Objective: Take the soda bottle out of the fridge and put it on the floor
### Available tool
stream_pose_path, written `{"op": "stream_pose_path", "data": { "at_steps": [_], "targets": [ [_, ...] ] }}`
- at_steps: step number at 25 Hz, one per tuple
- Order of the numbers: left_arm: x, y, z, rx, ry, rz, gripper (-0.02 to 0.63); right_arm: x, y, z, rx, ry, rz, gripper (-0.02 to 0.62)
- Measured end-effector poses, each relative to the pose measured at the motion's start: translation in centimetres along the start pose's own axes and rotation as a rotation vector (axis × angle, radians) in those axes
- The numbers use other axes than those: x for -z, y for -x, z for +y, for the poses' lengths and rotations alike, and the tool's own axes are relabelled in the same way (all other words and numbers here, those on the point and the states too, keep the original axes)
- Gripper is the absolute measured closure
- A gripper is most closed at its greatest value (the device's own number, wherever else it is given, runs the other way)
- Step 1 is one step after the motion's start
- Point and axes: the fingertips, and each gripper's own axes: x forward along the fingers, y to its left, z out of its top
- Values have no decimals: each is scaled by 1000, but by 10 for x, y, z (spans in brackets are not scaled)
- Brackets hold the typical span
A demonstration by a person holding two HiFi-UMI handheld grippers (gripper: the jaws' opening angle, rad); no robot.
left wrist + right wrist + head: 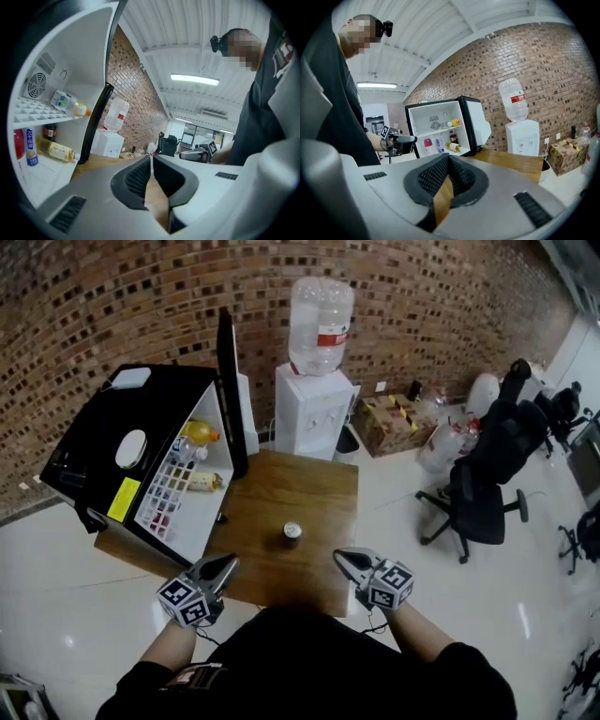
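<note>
A black mini fridge (pixel 89 442) stands open on the wooden table (pixel 300 488), its door (pixel 228 381) swung back. A dark soda bottle (pixel 453 136) with a red cap stands on the lower shelf, also seen in the left gripper view (pixel 49 132). Beside it lies a pale yellow bottle (pixel 204 482), and an orange-capped bottle (pixel 200 432) lies on the shelf above. My left gripper (pixel 225 568) hovers at the table's near edge, right of the fridge front, shut and empty. My right gripper (pixel 343 562) is level with it further right, also shut with nothing held.
A small can (pixel 292 534) stands on the table between the two grippers. Behind the table is a white water dispenser (pixel 314 409) against the brick wall. A cardboard box (pixel 389 423) and black office chairs (pixel 487 474) occupy the white floor to the right.
</note>
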Motion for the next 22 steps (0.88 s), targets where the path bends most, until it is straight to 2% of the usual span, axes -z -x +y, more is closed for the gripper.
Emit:
{"op": "stream_pose_path", "data": {
  "at_steps": [3,6,9,16,22],
  "targets": [
    [-7,27,-18,8,-1,7,604,-9,6,30,-23,-3,-17,595],
    [-19,41,-39,31,-34,7,604,-25,10,49,-53,18,-38,595],
    [-21,50,-50,20,-60,17,604,-30,16,68,-66,52,-42,595],
    [-17,51,-75,70,-64,17,604,-41,27,92,-101,120,-71,595],
    [-14,46,-88,102,-55,18,604,-38,33,96,-110,121,-62,595]
  ]
}}
